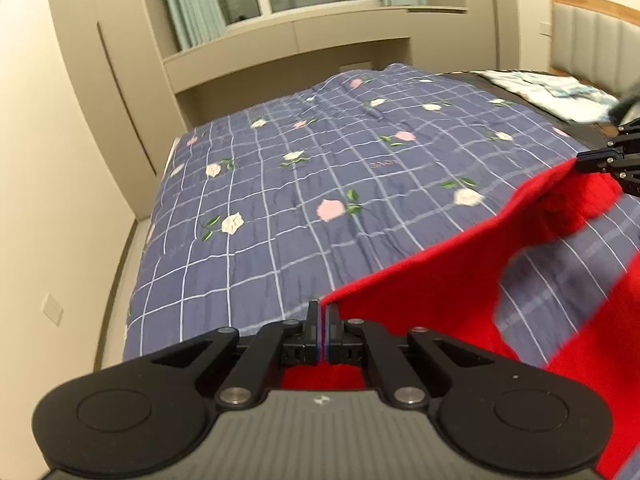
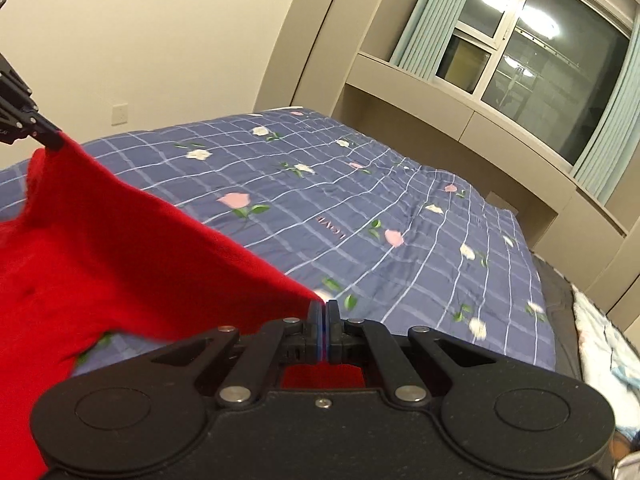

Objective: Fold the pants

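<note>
Red pants (image 1: 432, 280) hang stretched in the air above a bed, held by one edge between both grippers. In the left wrist view my left gripper (image 1: 323, 312) is shut on one corner of that edge, and the right gripper (image 1: 584, 162) pinches the other corner at the far right. The right wrist view shows the same red pants (image 2: 132, 248) running from my right gripper (image 2: 324, 310), shut on the cloth, up to the left gripper (image 2: 54, 140) at the upper left. The cloth sags below the held edge, and its lower part is out of sight.
The bed carries a blue checked quilt with flowers (image 1: 304, 184). A padded headboard (image 1: 592, 36) and light bedding (image 1: 548, 92) lie at the right. A window with green curtains (image 2: 532, 40) sits above a beige ledge, and a wall (image 2: 140, 40) stands behind the bed.
</note>
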`<state>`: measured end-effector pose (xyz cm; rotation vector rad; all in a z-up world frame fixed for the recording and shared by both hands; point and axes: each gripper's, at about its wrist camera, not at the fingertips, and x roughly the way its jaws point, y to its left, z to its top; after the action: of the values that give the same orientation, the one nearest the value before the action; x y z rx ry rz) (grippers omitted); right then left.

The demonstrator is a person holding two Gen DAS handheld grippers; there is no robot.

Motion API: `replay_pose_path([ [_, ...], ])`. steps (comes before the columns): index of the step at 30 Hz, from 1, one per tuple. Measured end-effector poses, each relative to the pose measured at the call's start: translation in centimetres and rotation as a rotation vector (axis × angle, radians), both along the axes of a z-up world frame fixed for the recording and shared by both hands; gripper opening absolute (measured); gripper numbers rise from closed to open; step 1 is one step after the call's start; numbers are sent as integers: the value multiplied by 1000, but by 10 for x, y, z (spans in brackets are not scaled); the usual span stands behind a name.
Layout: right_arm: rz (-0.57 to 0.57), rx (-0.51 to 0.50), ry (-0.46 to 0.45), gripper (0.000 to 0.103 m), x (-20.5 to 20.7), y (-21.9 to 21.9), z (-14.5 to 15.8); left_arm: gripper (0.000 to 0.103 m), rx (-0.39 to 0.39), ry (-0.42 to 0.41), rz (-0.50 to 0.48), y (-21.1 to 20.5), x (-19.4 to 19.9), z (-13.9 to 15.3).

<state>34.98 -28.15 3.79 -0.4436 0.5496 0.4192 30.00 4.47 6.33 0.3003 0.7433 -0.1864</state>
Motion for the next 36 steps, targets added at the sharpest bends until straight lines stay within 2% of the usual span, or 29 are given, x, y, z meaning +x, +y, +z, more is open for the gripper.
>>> replay_pose_path([
  [8, -40, 44, 10, 0, -105, -21, -13, 0, 39, -82, -39, -25, -93, -10],
  [13, -77, 50, 27, 0, -149, -27, -33, 0, 18, -43, -27, -34, -126, -33],
  [19, -124, 84, 40, 0, -171, -29, -47, 0, 6, -23, 2, -33, -141, -56],
  [30, -127, 74, 1, 0, -215, -28, -40, 0, 46, -100, -31, -38, -187, -53],
  [36, -148, 80, 7, 0, -245, -30, -43, 0, 31, -102, -35, -39, -211, -59],
])
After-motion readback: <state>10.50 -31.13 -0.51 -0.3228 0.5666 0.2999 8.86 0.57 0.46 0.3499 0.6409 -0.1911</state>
